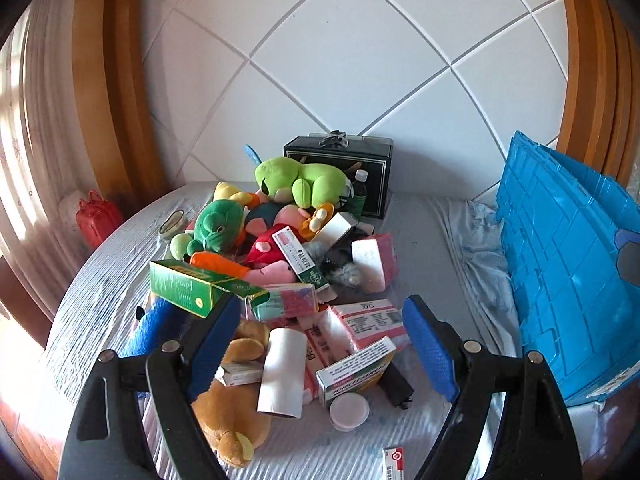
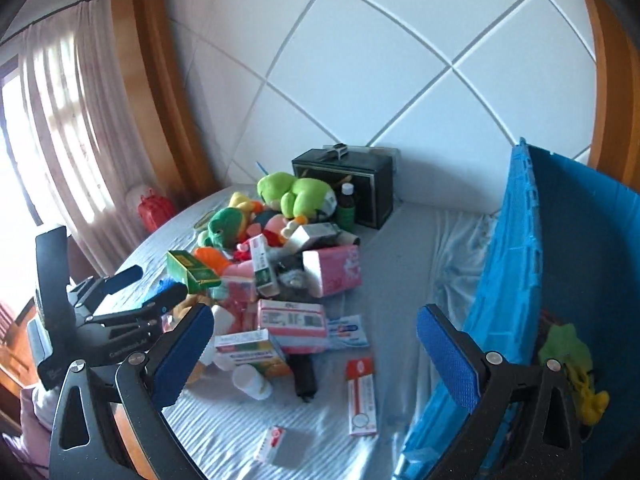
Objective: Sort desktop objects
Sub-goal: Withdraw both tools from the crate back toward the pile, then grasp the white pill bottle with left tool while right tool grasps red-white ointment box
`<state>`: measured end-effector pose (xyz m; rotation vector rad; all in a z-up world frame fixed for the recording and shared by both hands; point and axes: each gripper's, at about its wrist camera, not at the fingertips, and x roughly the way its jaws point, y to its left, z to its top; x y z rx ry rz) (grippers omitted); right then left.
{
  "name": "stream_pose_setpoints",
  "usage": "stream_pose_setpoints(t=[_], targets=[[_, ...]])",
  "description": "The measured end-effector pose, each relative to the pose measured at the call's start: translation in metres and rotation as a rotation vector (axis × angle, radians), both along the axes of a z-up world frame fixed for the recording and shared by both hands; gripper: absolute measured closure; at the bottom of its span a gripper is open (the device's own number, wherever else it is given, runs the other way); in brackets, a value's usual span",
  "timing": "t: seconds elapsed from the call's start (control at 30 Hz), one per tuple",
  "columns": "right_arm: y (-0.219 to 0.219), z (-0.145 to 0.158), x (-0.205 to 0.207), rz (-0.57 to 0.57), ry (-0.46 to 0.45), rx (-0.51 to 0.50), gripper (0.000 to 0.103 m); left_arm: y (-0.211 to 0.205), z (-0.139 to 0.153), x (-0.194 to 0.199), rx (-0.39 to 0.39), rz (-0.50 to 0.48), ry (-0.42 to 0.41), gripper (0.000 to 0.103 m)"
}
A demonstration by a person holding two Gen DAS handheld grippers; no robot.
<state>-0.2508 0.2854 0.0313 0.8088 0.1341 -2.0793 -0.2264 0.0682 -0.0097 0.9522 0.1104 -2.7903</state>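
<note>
Both grippers were spread wide and held nothing. Close under the left gripper [image 1: 322, 344] lay a white tube [image 1: 282, 372] and a brown teddy [image 1: 236, 400], at the near edge of a messy pile of toys and boxes on the bed [image 1: 420, 240]. Grabbing one might knock others off the bed. Beside the right gripper [image 2: 316, 354] stood the blue bin [image 2: 508, 280], easy to bump.

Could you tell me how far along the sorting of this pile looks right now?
Barely started. Done: a green and a yellow soft item already lie inside the blue crate. In hand: nothing; the left gripper and right gripper are both open and empty above the heap. Left: the plush toys, such as the light green plush, and many medicine boxes, such as the green box, remain piled on the bed.
</note>
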Motion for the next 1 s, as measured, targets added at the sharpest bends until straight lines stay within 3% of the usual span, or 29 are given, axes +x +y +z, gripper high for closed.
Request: stream_pose_setpoints(t=[0.3, 0.57, 0.73, 0.87, 0.93, 0.97, 1.0], targets=[[-0.033, -0.074, 0.03, 0.038, -0.03, 0.071, 0.0, -0.002, -0.078, 0.028, 0.007, 0.021, -0.089, 0.02], [-0.031, -0.162, 0.044, -0.007, -0.139, 0.216, 0.0, 0.0, -0.153, 0.023, 0.099, -0.025, -0.286, 0.02], [-0.018, -0.207, 0.04, -0.081, -0.267, 0.286, 0.0, 0.011, -0.179, 0.006, 0.078, -0.083, -0.31, 0.02], [-0.01, -0.228, 0.043, -0.128, -0.314, 0.327, 0.0, 0.023, -0.192, -0.012, 0.046, -0.13, -0.296, 0.024], [-0.008, -0.236, 0.044, -0.148, -0.334, 0.342, 0.0, 0.025, -0.2, -0.024, 0.047, -0.14, -0.302, 0.036], [-0.008, -0.239, 0.045, -0.157, -0.342, 0.35, 0.0, 0.025, -0.207, -0.03, 0.046, -0.142, -0.322, 0.058], [-0.009, -0.242, 0.046, -0.164, -0.348, 0.358, 0.0, 0.023, -0.211, -0.035, 0.06, -0.149, -0.332, 0.057]])
